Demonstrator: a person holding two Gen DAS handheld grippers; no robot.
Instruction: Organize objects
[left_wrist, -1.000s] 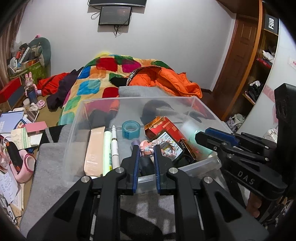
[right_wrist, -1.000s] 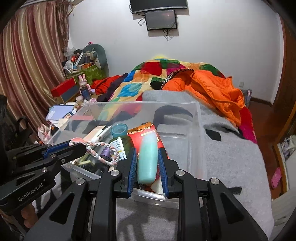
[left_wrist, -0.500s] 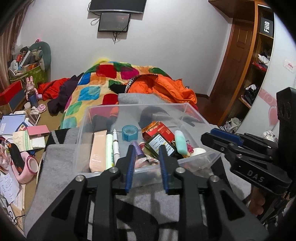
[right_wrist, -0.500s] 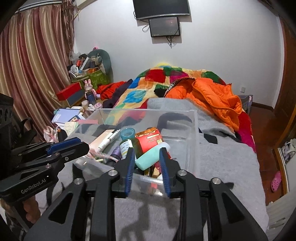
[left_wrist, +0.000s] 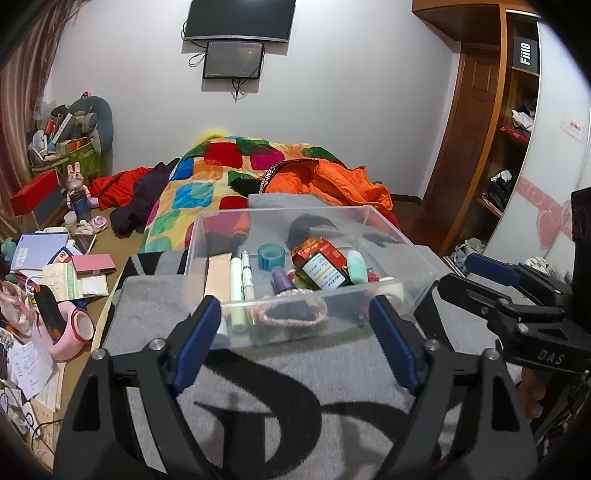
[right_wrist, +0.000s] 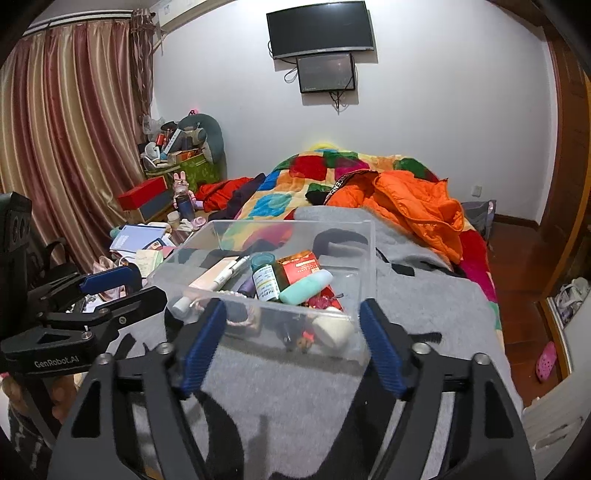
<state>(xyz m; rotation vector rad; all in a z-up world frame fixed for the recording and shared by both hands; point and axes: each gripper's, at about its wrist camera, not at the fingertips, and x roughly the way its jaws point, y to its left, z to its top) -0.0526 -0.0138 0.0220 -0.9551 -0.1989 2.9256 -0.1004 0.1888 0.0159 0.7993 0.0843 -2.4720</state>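
Grippers both spread wide and empty-handed, that's what I'm looking at. Starting on my left: the left gripper (left_wrist: 295, 339) has just been opening, its blue pads (left_wrist: 195, 343) parted well clear of each other, nothing between them, poised just short of the near wall of the clear plastic bin (left_wrist: 306, 328). The bin sits on the grey blanket (left_wrist: 295, 373) at the foot of the bed. Inside, going across: a beige tube (left_wrist: 215, 275) and two white pens (left_wrist: 243, 277) against the left side, a teal tape roll (left_wrist: 271, 255) behind, a purple-capped bottle (left_wrist: 282, 283), a braided pink cord (left_wrist: 295, 319) near the front wall, a dark labelled bottle (left_wrist: 323, 273) lying on a red box (left_wrist: 319, 246), then a mint tube (right_wrist: 304, 286) resting over them. On my right, the right gripper (right_wrist: 291, 343) has likewise just been opening, jaws gaping, gripping nothing, in front of the bin's near right corner. An orange jacket (right_wrist: 413, 206) lies beyond on the patchwork quilt (right_wrist: 295, 184).
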